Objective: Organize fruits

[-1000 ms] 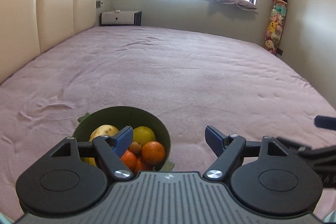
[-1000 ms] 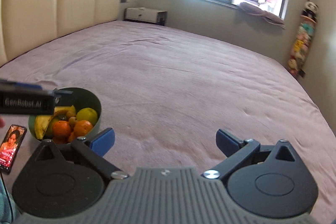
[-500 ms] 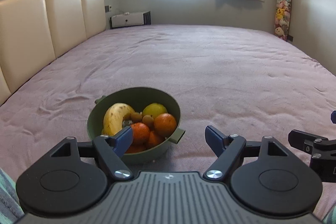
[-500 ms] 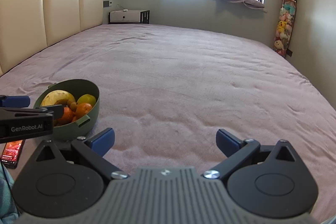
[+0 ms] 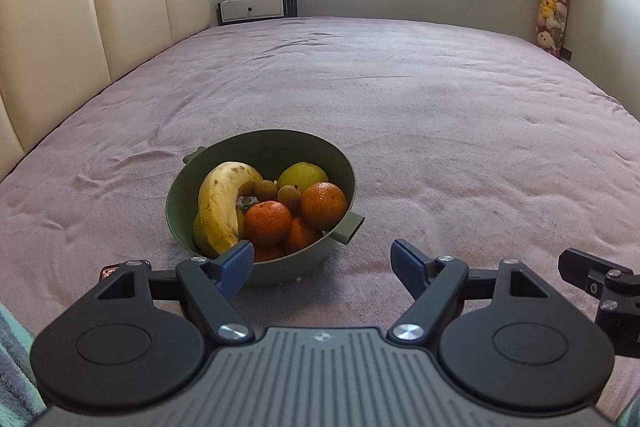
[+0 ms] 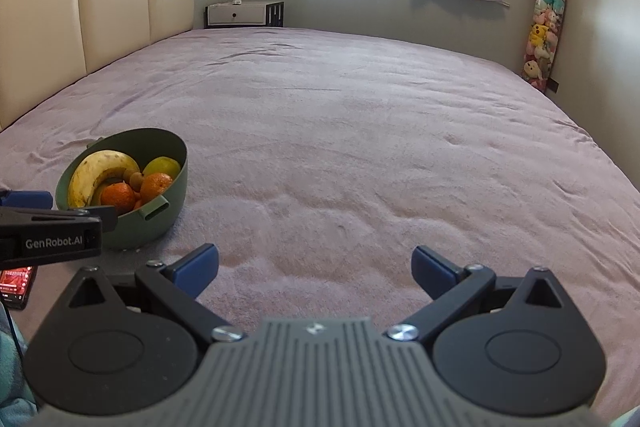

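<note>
A green bowl [image 5: 340,163] [image 6: 176,183] sits on the pink bed cover, filled with a spotted banana [image 5: 218,199] [image 6: 96,169], oranges [image 5: 323,205] [image 6: 156,185], a yellow-green citrus [image 5: 302,175] and small brown fruits [image 5: 289,195]. My left gripper [image 5: 322,263] stands open just before the bowl, its left fingertip overlapping the near rim. My right gripper [image 6: 314,265] is open over bare cover, to the right of the bowl. Both hold nothing.
The bed [image 5: 400,99] stretches wide toward a cream headboard [image 5: 100,19] on the left. A phone [image 6: 16,285] lies near the bowl by the bed edge. A nightstand [image 5: 256,7], window and a hanging toy rack [image 5: 554,11] line the far walls.
Both cameras have pulled back and levelled, so the bowl sits farther ahead of the left gripper and more of its fruit shows. Both grippers stayed open.
</note>
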A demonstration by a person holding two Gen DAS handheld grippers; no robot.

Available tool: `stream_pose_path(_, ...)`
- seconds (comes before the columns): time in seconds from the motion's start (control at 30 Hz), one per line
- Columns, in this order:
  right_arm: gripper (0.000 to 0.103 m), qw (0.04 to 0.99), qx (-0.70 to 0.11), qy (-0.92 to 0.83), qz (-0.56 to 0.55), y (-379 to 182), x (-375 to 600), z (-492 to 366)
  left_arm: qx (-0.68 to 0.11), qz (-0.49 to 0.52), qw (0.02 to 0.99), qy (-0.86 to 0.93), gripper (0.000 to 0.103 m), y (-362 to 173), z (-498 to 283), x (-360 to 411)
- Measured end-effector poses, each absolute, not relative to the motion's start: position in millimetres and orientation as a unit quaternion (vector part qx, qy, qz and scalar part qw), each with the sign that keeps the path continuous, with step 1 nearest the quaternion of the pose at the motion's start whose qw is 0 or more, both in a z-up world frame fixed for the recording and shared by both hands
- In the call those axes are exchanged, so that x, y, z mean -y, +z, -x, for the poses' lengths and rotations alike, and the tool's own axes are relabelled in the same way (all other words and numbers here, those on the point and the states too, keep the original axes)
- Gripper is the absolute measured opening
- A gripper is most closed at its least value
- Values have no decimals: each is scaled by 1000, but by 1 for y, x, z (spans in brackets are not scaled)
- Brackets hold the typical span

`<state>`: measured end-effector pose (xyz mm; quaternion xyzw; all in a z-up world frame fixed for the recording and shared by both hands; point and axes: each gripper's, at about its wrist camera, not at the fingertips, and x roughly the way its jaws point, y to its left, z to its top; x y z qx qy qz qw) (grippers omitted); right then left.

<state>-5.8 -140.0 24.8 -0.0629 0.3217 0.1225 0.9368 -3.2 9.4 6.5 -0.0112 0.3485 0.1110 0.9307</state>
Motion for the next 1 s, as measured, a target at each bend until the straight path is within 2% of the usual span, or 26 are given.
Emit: stream_pose_path(1.0,99,935,-325,119,73,20,137,5,-360,19,926,112,91,4,1,-12)
